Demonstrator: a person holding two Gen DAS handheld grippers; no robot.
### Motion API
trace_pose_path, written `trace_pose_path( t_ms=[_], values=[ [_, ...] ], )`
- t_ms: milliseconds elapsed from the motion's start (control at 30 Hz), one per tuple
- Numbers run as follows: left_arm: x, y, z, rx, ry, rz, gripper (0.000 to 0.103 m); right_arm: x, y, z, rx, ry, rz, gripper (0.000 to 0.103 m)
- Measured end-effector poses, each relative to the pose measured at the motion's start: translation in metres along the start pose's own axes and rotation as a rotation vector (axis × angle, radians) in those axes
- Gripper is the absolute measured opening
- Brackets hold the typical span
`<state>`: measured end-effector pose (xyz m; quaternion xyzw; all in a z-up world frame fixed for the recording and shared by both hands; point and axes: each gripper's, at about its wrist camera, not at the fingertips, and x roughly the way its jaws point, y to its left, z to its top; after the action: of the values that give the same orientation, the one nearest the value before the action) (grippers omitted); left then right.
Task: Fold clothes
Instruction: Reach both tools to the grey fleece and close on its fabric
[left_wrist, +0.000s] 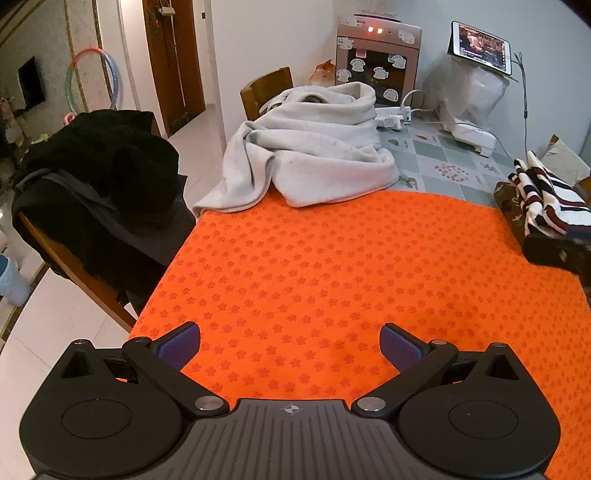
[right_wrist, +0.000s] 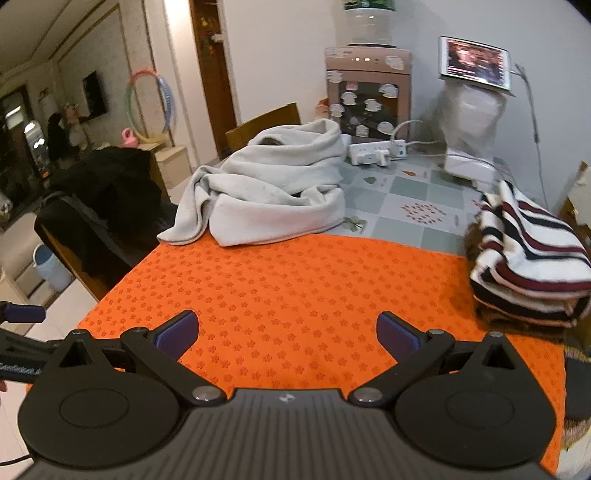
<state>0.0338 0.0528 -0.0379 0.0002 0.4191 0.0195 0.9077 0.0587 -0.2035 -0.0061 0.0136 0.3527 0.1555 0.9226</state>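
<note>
Both grippers, left gripper (left_wrist: 290, 345) and right gripper (right_wrist: 287, 334), spread wide and empty over orange mat (left_wrist: 351, 266); striped folded pile (right_wrist: 532, 254) apparently done, grey garment (left_wrist: 314, 151) crumpled, unfolded.

This was a home, a dining corner open to a living room. A table with a tiled-pattern cloth (right_wrist: 406, 192) stood among wooden chairs (left_wrist: 266, 88), one at nine o'clock draped in dark clothes (left_wrist: 99, 173). At twelve o'clock stood a sticker-covered water dispenser (right_wrist: 367, 92); at one o'clock a tablet (right_wrist: 474, 61) played video. A hula hoop (right_wrist: 147, 107) leaned at ten o'clock beside a wooden door (right_wrist: 214, 74)
</note>
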Motion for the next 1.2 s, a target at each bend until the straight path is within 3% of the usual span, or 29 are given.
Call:
trace_pose_path(
  t_ms=[267,600,733,967,1200],
  values=[
    [0.04,0.051,0.021,0.071,0.001,-0.047,0.103,0.074,0.023,0.041,0.001,0.018,0.004,0.103],
    [0.131,0.093,0.095,0.185,-0.052,-0.018,0.103,0.193,0.024,0.117,0.108,0.055,-0.061,0.103],
    [0.169,0.1,0.13,0.213,-0.069,-0.036,0.103,0.236,0.016,0.153,0.123,0.05,-0.105,0.103],
    [0.237,0.094,0.186,0.264,-0.115,-0.055,0.103,0.308,-0.009,0.218,0.169,0.049,-0.103,0.103],
    [0.298,0.096,0.227,0.197,-0.095,-0.094,0.103,0.387,-0.033,0.276,0.196,0.051,-0.097,0.103]
  ],
)
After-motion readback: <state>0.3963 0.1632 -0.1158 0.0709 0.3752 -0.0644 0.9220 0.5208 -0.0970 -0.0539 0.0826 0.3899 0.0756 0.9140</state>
